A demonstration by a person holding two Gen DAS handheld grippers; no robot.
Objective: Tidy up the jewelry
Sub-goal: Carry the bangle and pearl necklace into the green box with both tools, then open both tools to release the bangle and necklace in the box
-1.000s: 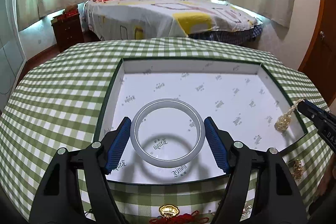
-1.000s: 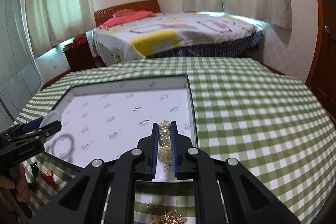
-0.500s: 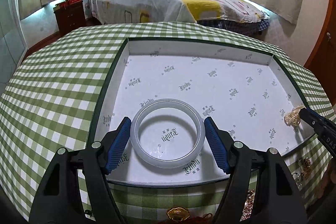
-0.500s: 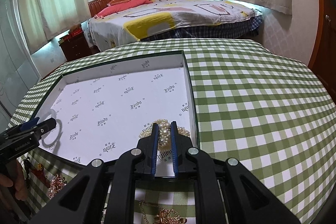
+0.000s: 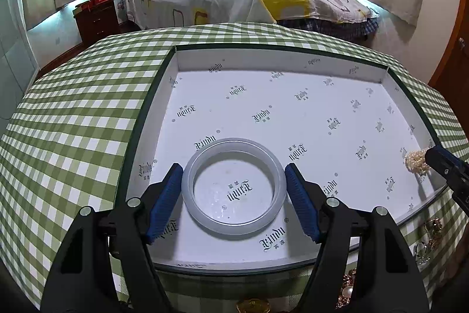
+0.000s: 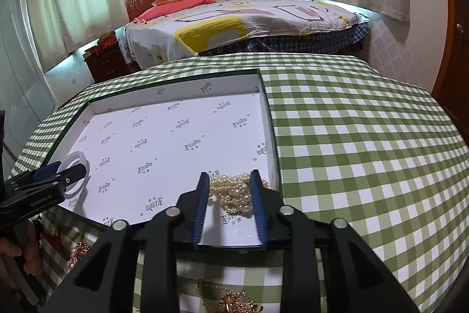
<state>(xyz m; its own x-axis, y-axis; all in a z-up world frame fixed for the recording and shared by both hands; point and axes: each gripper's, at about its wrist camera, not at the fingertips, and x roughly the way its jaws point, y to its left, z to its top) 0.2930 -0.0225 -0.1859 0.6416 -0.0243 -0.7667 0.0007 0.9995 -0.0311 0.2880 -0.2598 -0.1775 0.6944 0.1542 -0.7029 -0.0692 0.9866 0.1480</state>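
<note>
Since a second ago you have lowered both pieces to the floor of the box (image 5: 281, 57), and your right gripper (image 6: 230, 195) has parted its fingers. The pearl necklace (image 6: 237, 189), then pinched between closed pads, now lies heaped on the white lining in the box's near right corner, close beside the right wall, with the blue pads spread to either side of it and gripping nothing.

Your left gripper (image 5: 234, 192) brackets the pale bangle (image 5: 233, 185), which lies flat on the lining near the front left of the box. The pads sit right at its outer edge; whether they still press it cannot be told from these views.

The two pieces rest well apart at opposite ends, likely so neither tangles with or knocks the other. The open stance on the right suggests that placement is done and the hand is ready to draw back. More gold-coloured jewelry (image 6: 234, 302) waits on the green checked tablecloth (image 6: 366, 151) in front of the box.
</note>
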